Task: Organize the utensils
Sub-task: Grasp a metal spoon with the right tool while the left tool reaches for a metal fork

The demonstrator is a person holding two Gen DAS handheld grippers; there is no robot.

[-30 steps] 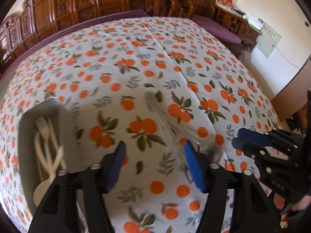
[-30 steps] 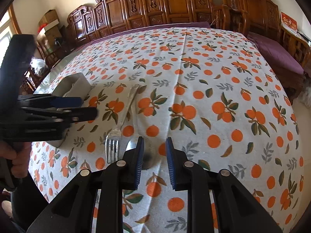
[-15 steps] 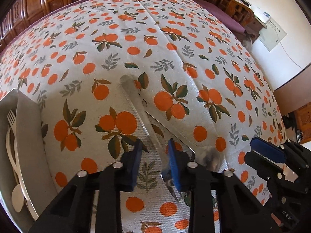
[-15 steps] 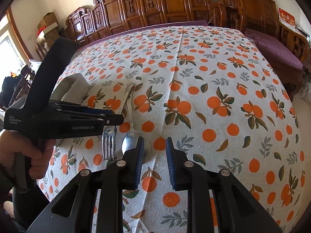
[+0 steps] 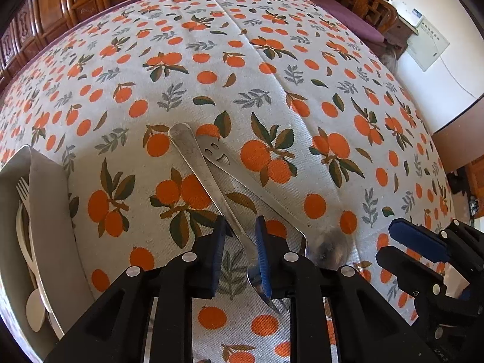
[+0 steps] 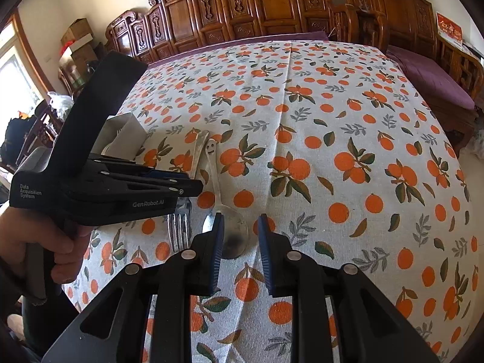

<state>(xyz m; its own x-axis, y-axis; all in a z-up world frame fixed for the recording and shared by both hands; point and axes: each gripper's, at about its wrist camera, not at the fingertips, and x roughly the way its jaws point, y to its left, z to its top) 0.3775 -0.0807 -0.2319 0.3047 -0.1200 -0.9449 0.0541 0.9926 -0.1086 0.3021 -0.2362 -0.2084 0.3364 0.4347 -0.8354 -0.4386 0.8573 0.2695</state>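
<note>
A steel fork and a steel spoon with a smiley-face handle lie side by side on the orange-print tablecloth. My left gripper is down over the fork's neck, its blue pads close on either side of it; contact is not certain. In the right wrist view the fork's tines and the spoon's bowl show, with the left gripper above the fork. My right gripper hovers narrowly open and empty just past the spoon's bowl.
A grey utensil tray at the left holds a pale plastic fork and spoon; it also shows in the right wrist view. Carved wooden chairs line the far table edge. The table's near edge drops off at the left.
My left gripper has come down onto the fork and narrowed from wide open to nearly shut around its neck. My right gripper has drawn back slightly and stayed narrowly open.
</note>
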